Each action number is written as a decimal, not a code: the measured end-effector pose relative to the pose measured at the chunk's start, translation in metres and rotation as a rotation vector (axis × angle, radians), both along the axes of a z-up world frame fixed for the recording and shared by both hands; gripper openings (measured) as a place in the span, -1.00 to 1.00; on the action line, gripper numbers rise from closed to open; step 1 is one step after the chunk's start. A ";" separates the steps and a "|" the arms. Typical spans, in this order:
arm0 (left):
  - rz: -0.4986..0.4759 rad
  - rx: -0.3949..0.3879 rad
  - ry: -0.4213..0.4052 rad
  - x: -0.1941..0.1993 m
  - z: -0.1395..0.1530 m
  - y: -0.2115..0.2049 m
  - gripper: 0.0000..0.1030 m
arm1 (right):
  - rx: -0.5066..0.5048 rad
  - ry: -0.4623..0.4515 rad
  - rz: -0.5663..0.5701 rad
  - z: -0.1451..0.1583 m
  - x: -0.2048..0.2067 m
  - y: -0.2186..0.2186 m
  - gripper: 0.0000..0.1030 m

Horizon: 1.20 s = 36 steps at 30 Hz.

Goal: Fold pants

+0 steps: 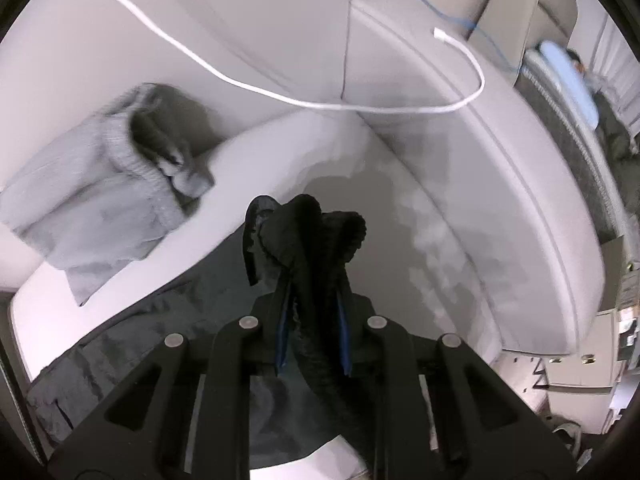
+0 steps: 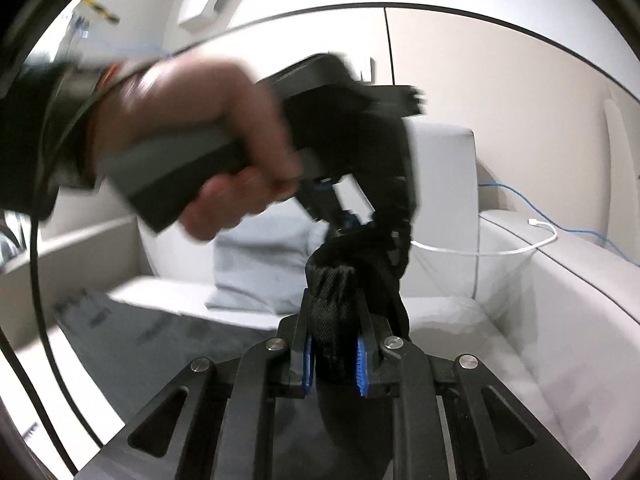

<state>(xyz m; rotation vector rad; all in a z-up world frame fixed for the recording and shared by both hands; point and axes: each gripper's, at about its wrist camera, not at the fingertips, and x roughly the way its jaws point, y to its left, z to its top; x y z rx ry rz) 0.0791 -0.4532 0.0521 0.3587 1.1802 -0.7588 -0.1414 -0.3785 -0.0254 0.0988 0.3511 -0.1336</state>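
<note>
The pants are black. In the left wrist view a bunched fold of them point(image 1: 308, 236) sticks up between the fingers of my left gripper point(image 1: 312, 292), which is shut on it. More of the dark cloth point(image 1: 140, 344) trails down to the left over the white sofa seat point(image 1: 440, 248). In the right wrist view my right gripper point(image 2: 334, 344) is shut on a ribbed black edge of the pants point(image 2: 332, 300). Just above it a person's hand point(image 2: 192, 128) holds the left gripper point(image 2: 352, 224), which points down onto the same bunch. The two grippers are close together.
A folded pale grey garment point(image 1: 92, 208) point(image 2: 260, 264) lies on the seat beyond the pants. A white charging cable point(image 1: 320, 104) point(image 2: 500, 250) and a blue cable point(image 1: 452, 16) point(image 2: 560, 228) hang over the sofa arm point(image 1: 540, 200). The backrest point(image 2: 440, 152) rises behind.
</note>
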 end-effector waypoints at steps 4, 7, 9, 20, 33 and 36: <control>0.011 -0.042 -0.017 0.004 0.027 0.034 -0.69 | 0.079 -0.027 0.025 0.023 -0.003 -0.003 -0.70; 0.013 -0.073 -0.026 0.004 0.043 0.055 -0.69 | 0.120 -0.038 0.047 0.038 -0.004 0.001 -0.70; 0.015 -0.093 -0.026 0.004 0.051 0.068 -0.69 | 0.114 -0.037 0.063 0.046 0.001 0.011 -0.70; 0.085 -0.170 -0.012 0.020 0.064 0.152 -0.69 | 0.061 0.014 0.116 0.066 0.029 0.078 -0.70; 0.215 -0.201 0.004 0.046 0.050 0.244 -0.71 | 0.123 0.067 0.209 0.064 0.068 0.129 -0.70; 0.235 -0.203 0.010 0.053 0.043 0.262 -0.71 | 0.132 0.084 0.238 0.061 0.080 0.143 -0.70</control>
